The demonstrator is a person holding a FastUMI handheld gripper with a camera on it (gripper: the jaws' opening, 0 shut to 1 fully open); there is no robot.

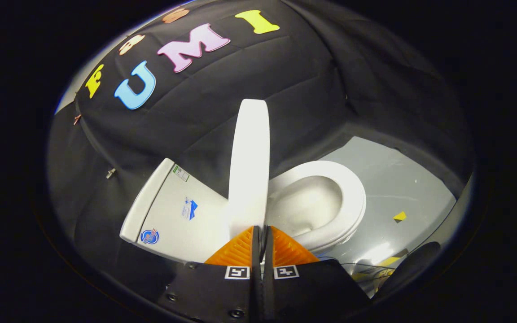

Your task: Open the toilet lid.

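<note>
Begin at the left, where the black cloth wall (222,89) of the booth hangs in folds behind everything. In front of it you see the white cistern (182,215) of the toilet, tilted in this fisheye view, with its flat cover (144,202) along its far edge and several small stickers on its face.

Move to the centre. The toilet lid (249,161) stands raised and is seen nearly edge-on, as a tall white slab rising straight ahead of the gripper (260,233). Its lower end meets the fingertips (240,249). The two fingers sit very close together, with only a thin dark slit between them, and the lid's bottom edge lies right at that slit. You cannot confirm from this view whether both fingers press on the lid or merely sit against it, so treat the grip as undetermined. Each finger carries a small square marker (237,272) near its base.

Continue to the right. The seat ring (352,197) lies down on the bowl (308,202), whose white interior is exposed just beside the raised lid. Beyond the toilet, the grey floor (402,179) extends to the right, with a small yellow mark (400,216) on it. A dark rounded object (413,264) sits at the lower right near the floor; what it is cannot be told.
</note>
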